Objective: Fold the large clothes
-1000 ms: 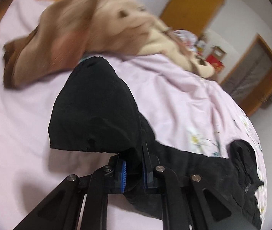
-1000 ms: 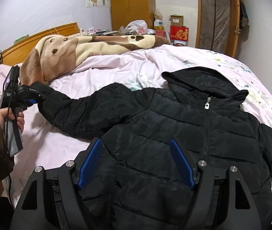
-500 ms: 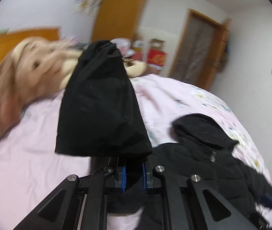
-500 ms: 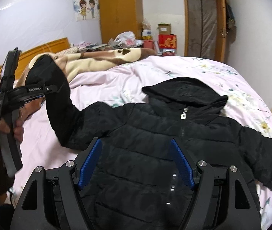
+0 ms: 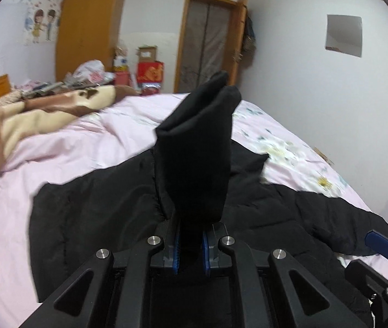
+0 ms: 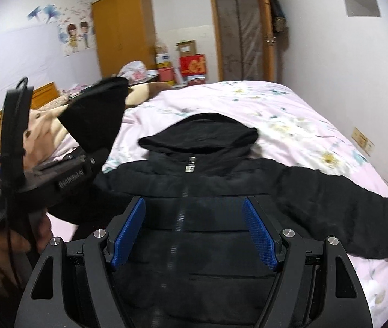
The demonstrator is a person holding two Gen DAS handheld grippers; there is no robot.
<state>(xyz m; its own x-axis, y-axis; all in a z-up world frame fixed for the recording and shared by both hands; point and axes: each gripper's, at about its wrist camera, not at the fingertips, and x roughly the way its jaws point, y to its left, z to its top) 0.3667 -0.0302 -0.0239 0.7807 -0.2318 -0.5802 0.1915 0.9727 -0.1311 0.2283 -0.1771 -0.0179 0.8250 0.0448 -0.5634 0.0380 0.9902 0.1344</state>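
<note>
Even, soft indoor light without hard shadows or glare; strong fisheye bending and dark vignette at all corners; slight motion blur across both views, the black jacket (image 6: 221,191) reading as near-featureless dark mass, white walls (image 5: 316,87) mildly bright.

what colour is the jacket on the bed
Black all over, the jacket has only a small silver zip pull; clearest in the right wrist view.

The left tool (image 6: 84,147) bears partly blurred lettering "GenRobot.AI".
</note>
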